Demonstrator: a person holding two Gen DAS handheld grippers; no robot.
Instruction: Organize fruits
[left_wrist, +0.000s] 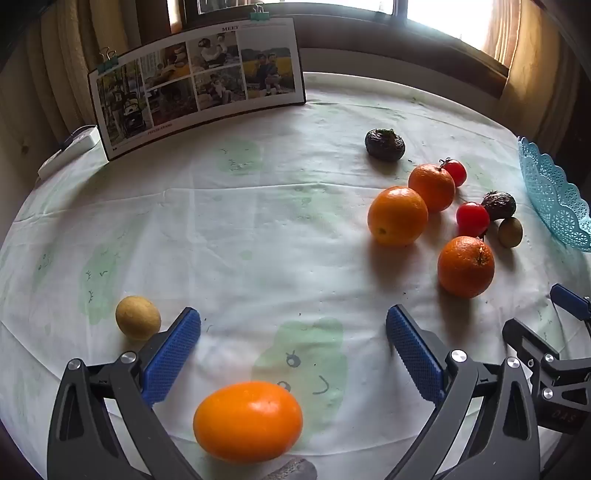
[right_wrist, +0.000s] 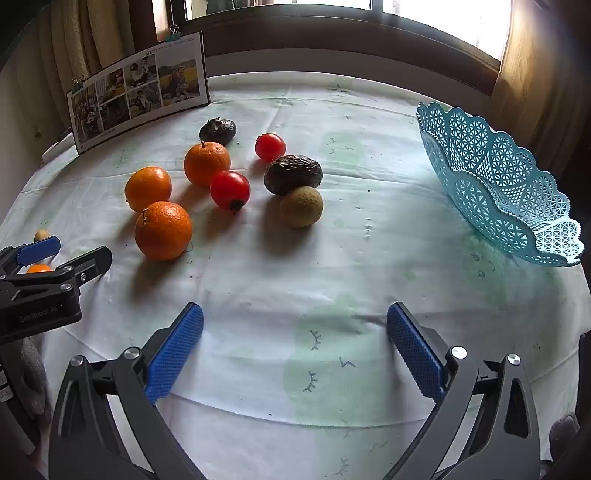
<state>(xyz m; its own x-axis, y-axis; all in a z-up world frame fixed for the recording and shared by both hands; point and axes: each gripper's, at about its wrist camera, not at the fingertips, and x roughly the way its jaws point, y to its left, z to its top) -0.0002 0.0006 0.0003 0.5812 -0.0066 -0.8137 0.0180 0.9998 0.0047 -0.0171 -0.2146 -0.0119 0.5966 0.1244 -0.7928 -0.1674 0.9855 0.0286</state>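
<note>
Oval orange fruit (left_wrist: 248, 421) low between wide-spread left gripper (left_wrist: 293, 332) fingers, untouched.

My left tongs (left_wrist: 293, 326) hang spread wide, holding nothing; my right tongs (right_wrist: 295, 321) gape just the same, level beside them.

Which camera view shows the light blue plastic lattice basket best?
The right wrist view: there the light blue plastic lattice basket shows nearly whole, scalloped rim and tilted wall, on the white tablecloth. The left wrist view catches only a part at its right edge.
</note>
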